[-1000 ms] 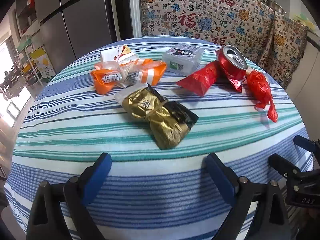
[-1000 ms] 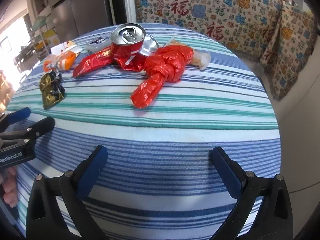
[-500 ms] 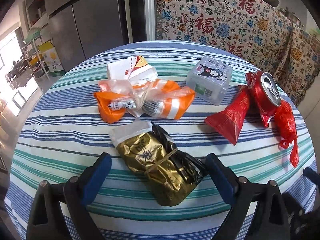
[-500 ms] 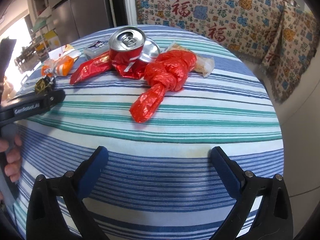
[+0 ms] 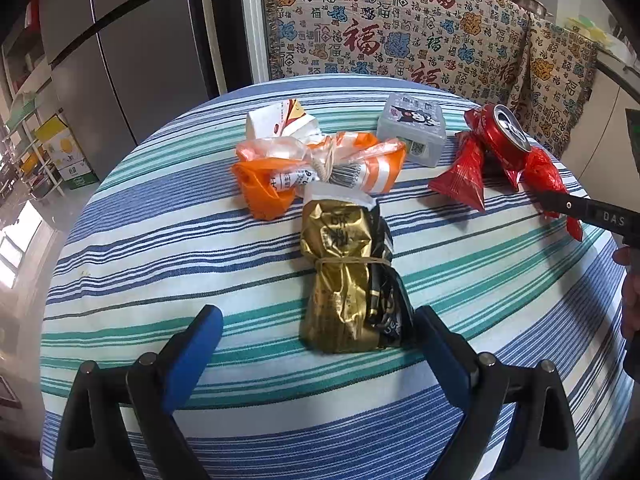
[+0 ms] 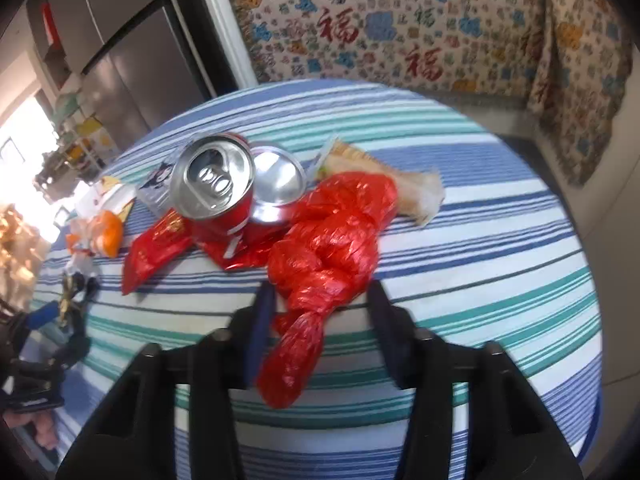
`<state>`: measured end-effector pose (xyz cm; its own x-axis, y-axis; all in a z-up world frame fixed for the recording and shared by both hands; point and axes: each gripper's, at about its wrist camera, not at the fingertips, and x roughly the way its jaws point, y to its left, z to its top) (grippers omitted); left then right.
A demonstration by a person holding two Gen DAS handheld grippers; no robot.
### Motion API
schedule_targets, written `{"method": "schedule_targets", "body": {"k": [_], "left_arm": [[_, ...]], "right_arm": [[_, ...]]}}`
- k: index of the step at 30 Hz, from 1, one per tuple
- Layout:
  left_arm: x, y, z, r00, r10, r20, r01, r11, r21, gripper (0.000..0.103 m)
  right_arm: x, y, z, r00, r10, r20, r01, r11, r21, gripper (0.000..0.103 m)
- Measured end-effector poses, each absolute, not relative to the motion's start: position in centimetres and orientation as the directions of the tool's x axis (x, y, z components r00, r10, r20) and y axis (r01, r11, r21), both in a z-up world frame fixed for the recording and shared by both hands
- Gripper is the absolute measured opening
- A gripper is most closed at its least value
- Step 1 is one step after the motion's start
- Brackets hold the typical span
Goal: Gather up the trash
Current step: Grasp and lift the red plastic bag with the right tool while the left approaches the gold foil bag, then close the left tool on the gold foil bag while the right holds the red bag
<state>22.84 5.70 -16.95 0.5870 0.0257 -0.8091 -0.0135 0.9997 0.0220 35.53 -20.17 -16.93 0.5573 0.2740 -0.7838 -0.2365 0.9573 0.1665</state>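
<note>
A gold and black snack bag (image 5: 344, 276), tied with a rubber band, lies on the striped tablecloth (image 5: 160, 264). Its near end sits between the fingers of my left gripper (image 5: 320, 336), which is open and not touching it. In the right wrist view, a knotted red plastic bag (image 6: 332, 240) lies between the fingers of my right gripper (image 6: 320, 292). Those jaws are closing on the bag's narrow neck, and a sliver of cloth still shows beside the right finger. The bag's tail (image 6: 296, 356) points toward me. The right gripper (image 5: 588, 212) also shows at the left wrist view's right edge.
Behind the red bag are a crushed red can (image 6: 216, 184), a red wrapper (image 6: 156, 248) and a beige wrapper (image 6: 404, 188). Farther back lie an orange bag (image 5: 320, 168), a white carton (image 5: 280, 124) and a grey box (image 5: 412, 128). A fridge (image 5: 132, 60) and a patterned cloth (image 5: 400, 32) stand behind the round table.
Both grippers moved forward over the table. The gold bag now lies between the left fingers. The right jaws went from wide to narrow around the red bag.
</note>
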Motion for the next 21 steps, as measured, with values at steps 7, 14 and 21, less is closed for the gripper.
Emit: {"method": "schedule_targets", "body": {"k": [7, 14, 21], "left_arm": [[22.2, 6.3, -16.9, 0.587, 0.004, -0.810, 0.019, 1.000, 0.018, 0.098], [22.2, 5.6, -16.8, 0.585, -0.049, -0.810, 0.094, 0.996, 0.007, 0.097], [22.3, 5.3, -14.9, 0.630, -0.098, -0.771, 0.132, 0.991, -0.018, 0.097]], "right_arm": [[30.9, -21.0, -17.0, 0.511, 0.300, -0.805, -0.345, 0.930, 0.127, 0.038], [26.0, -22.7, -16.6, 0.512, 0.321, -0.797, -0.390, 0.913, 0.117, 0.066], [26.7, -22.0, -14.8, 0.554, 0.337, -0.762, -0.359, 0.922, 0.146, 0.078]]}}
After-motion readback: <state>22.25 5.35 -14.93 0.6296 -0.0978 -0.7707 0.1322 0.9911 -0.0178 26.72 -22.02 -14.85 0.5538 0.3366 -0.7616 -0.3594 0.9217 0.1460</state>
